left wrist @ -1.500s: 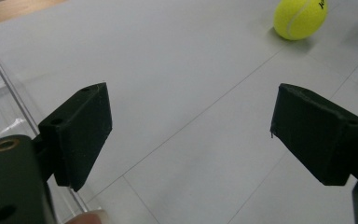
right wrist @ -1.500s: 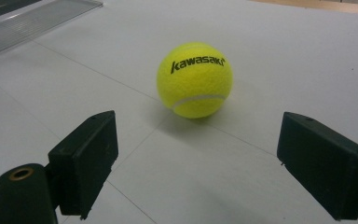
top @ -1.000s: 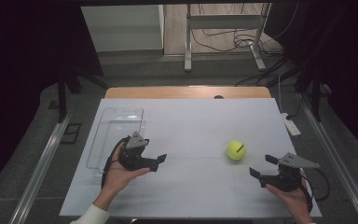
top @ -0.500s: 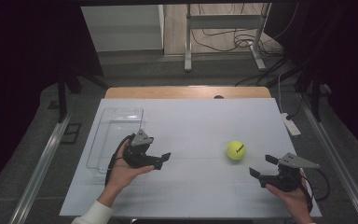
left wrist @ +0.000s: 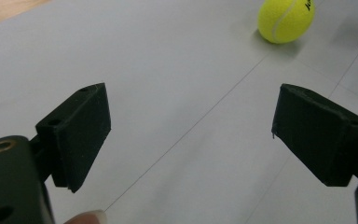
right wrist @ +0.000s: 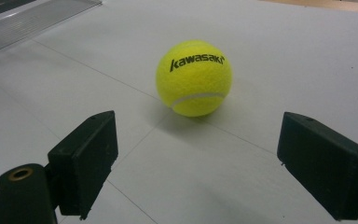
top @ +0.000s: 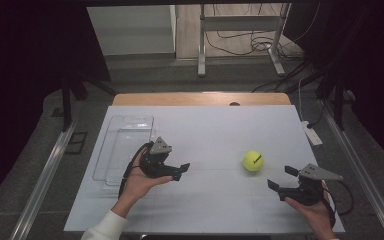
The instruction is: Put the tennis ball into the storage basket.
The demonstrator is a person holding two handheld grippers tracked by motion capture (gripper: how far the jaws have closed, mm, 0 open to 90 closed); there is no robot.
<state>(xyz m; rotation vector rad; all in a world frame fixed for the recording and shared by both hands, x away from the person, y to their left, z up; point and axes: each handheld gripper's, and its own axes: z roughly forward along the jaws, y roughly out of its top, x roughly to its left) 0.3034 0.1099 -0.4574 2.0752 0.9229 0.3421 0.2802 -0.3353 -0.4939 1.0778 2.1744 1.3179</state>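
Observation:
A yellow tennis ball (top: pixel 253 161) printed "kawasaki" rests on the white table, right of centre. My left gripper (top: pixel 180 171) is held left of centre, open and empty, jaws pointing right toward the ball. In the left gripper view the ball (left wrist: pixel 286 18) lies far ahead at upper right, beyond the open left gripper (left wrist: pixel 191 121). My right gripper (top: pixel 280 178) hovers near the front right, open, with the ball just up and left of it. The right gripper view shows the ball (right wrist: pixel 194 77) close ahead, centred over the wide-open right gripper (right wrist: pixel 196 158).
A clear plastic tray (top: pixel 125 145) lies on the table's left part, just behind my left hand; its edge (right wrist: pixel 32 18) appears at the top left of the right gripper view. A small white device (top: pixel 312 134) sits at the table's right edge.
My left gripper has drifted slightly to the right, toward the ball. The right gripper and the ball have stayed put.

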